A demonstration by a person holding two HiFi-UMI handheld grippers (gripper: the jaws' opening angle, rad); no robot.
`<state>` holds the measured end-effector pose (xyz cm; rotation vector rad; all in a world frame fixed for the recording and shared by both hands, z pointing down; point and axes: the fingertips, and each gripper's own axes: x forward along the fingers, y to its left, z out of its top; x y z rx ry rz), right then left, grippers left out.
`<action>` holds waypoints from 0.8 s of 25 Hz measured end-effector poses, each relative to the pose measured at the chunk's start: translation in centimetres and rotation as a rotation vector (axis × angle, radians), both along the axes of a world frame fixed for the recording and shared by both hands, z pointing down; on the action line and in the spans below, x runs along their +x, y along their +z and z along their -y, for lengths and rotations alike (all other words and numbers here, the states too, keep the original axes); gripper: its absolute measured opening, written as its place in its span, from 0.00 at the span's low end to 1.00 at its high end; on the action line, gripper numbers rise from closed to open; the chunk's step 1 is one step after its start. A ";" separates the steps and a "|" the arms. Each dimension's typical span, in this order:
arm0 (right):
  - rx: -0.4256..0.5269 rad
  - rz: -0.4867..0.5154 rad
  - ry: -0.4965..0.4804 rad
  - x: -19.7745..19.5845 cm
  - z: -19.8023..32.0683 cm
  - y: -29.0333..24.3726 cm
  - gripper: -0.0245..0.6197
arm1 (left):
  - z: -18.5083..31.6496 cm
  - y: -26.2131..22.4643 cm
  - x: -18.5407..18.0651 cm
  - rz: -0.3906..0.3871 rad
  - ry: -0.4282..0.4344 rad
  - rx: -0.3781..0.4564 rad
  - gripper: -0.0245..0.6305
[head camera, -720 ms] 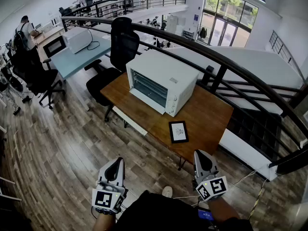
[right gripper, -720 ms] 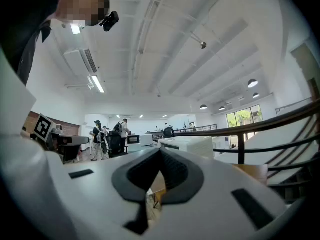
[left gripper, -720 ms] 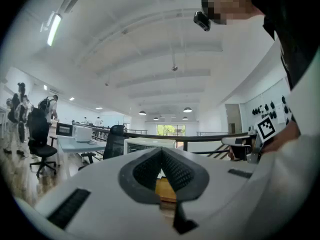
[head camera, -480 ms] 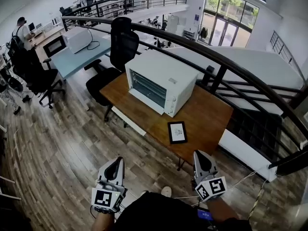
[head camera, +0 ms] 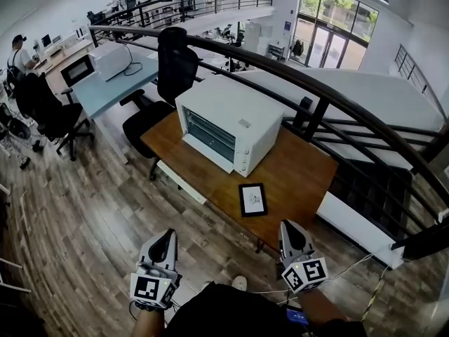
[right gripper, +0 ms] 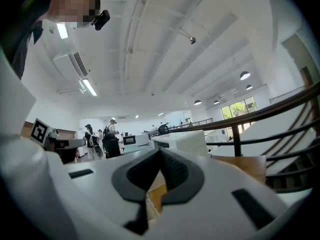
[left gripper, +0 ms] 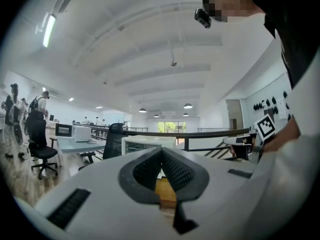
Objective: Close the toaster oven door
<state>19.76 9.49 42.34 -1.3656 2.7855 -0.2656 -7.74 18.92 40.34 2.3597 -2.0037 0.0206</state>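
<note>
The white toaster oven (head camera: 228, 121) stands on a brown wooden table (head camera: 295, 174), and its glass door (head camera: 209, 135) lies flush against the front. Both grippers hang low near my body, well short of the table. My left gripper (head camera: 165, 241) is shut with nothing in it. My right gripper (head camera: 290, 232) is also shut and empty. Over the closed left gripper (left gripper: 161, 152) in the left gripper view, the oven (left gripper: 145, 143) shows small and far ahead. The right gripper (right gripper: 160, 153) in its own view points past the oven (right gripper: 182, 141).
A black-framed card (head camera: 252, 199) lies on the table's near side. A black office chair (head camera: 172, 69) stands behind the table at the left. A dark curved railing (head camera: 337, 97) runs behind the table. A blue-grey desk (head camera: 105, 83) and people are at far left. Wood floor (head camera: 84, 209) spreads around me.
The table, oven and card have slid slightly left and lower in the head view. Both grippers stay shut and low.
</note>
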 end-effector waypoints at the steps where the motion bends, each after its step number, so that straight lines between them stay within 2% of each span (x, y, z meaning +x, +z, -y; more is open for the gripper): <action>1: -0.001 0.001 0.002 0.1 0.5 0.0 0.03 | 0.4 -0.2 0.0 -0.009 0.001 0.004 0.05; 5: 0.004 -0.010 -0.008 0.8 1.9 -0.3 0.03 | 1.8 -1.0 -0.1 -0.056 -0.001 0.058 0.05; 8: 0.008 -0.021 -0.019 1.8 2.8 -0.2 0.03 | 2.7 -0.1 0.0 -0.044 -0.037 0.010 0.05; 12: 0.009 -0.028 -0.049 2.6 3.4 -0.1 0.03 | 3.4 0.2 0.6 -0.031 -0.057 0.011 0.05; 17: -0.015 -0.054 -0.055 4.7 4.2 0.8 0.03 | 4.2 0.5 1.9 -0.082 -0.063 0.025 0.05; 20: -0.018 -0.045 -0.061 4.5 4.9 0.8 0.03 | 4.6 1.2 1.5 -0.076 -0.089 -0.007 0.05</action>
